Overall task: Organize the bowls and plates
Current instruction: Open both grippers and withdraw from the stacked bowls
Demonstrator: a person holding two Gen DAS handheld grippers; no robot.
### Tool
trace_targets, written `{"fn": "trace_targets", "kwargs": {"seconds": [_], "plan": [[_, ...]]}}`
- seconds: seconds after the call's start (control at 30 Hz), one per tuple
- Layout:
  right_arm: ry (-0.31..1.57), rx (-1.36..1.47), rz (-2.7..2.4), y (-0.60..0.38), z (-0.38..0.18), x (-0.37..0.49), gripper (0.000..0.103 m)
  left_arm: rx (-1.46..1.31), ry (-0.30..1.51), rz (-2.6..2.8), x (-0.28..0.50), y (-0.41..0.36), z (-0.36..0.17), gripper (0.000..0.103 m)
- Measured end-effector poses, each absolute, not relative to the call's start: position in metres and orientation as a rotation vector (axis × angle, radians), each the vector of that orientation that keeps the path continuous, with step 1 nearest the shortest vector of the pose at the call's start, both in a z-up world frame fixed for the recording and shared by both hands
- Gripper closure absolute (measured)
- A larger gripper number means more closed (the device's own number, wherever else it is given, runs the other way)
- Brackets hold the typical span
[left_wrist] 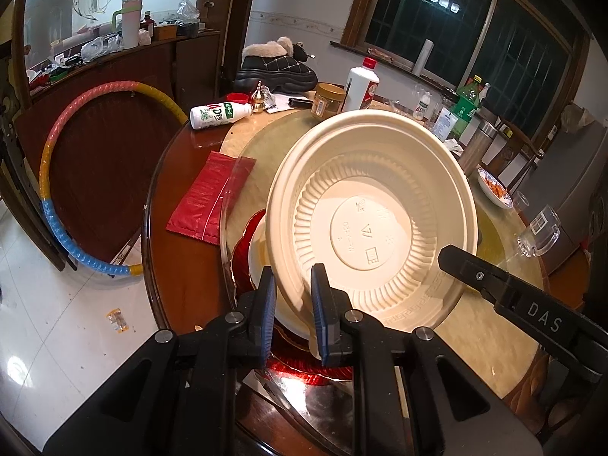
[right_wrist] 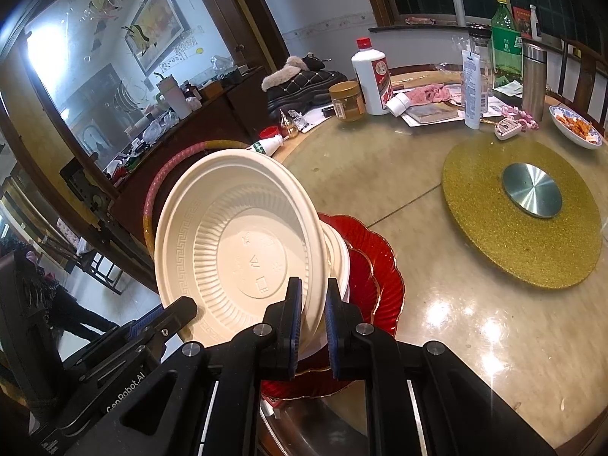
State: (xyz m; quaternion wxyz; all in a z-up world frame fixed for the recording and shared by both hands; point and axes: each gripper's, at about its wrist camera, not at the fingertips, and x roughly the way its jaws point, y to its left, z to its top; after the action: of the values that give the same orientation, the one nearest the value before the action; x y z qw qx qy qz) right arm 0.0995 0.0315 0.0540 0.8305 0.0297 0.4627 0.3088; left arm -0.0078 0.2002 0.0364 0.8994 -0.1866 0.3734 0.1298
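Note:
A cream plastic bowl point(left_wrist: 372, 209) point(right_wrist: 235, 235) is tipped up on edge, its ribbed underside facing both cameras. My left gripper point(left_wrist: 294, 285) is shut on its lower rim, blue pads on either side. My right gripper point(right_wrist: 313, 304) is shut on the same rim further along. The right gripper's black finger point(left_wrist: 467, 266) shows at the bowl's right edge in the left wrist view. In the right wrist view, the left gripper's finger point(right_wrist: 178, 309) sits at the bowl's lower left. Under the bowl, white dishes point(right_wrist: 338, 254) point(left_wrist: 258, 243) rest on red scalloped plates point(right_wrist: 376, 266) point(left_wrist: 243, 254).
The round table point(right_wrist: 380, 174) carries a gold turntable disc point(right_wrist: 524, 228), a blue-patterned dish of food point(right_wrist: 575, 125), bottles point(right_wrist: 374, 76), a jar point(right_wrist: 345, 100) and papers at the back. A red packet point(left_wrist: 205, 197) lies left of the plates. A hula hoop point(left_wrist: 57, 190) leans beyond the table edge.

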Motion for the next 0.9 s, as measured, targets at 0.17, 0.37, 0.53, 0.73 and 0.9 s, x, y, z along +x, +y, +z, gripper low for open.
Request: {"fn": "trace_targets", "kwargs": {"seconds": [0.17, 0.37, 0.53, 0.73, 0.9], "plan": [[0.989, 0.064, 0.660, 0.032, 0.052, 0.099, 0.091, -0.420, 0.819, 0.259, -0.003, 0.203, 0.029, 0.086], [1.022, 0.067, 0.670, 0.039, 0.048, 0.102, 0.067, -0.477, 0.860, 0.277, 0.002, 0.211, 0.021, 0.046], [0.933, 0.164, 0.643, 0.022, 0.057, 0.100, 0.020, -0.485, 0.691, 0.363, -0.021, 0.216, 0.041, 0.023], [0.855, 0.230, 0.665, -0.008, 0.066, 0.090, 0.015, -0.311, 0.576, 0.406, -0.041, 0.192, 0.053, 0.018], [0.776, 0.034, 0.727, -0.026, 0.059, 0.060, 0.000, -0.168, 0.544, 0.361, -0.065, 0.161, 0.042, 0.001]]}}
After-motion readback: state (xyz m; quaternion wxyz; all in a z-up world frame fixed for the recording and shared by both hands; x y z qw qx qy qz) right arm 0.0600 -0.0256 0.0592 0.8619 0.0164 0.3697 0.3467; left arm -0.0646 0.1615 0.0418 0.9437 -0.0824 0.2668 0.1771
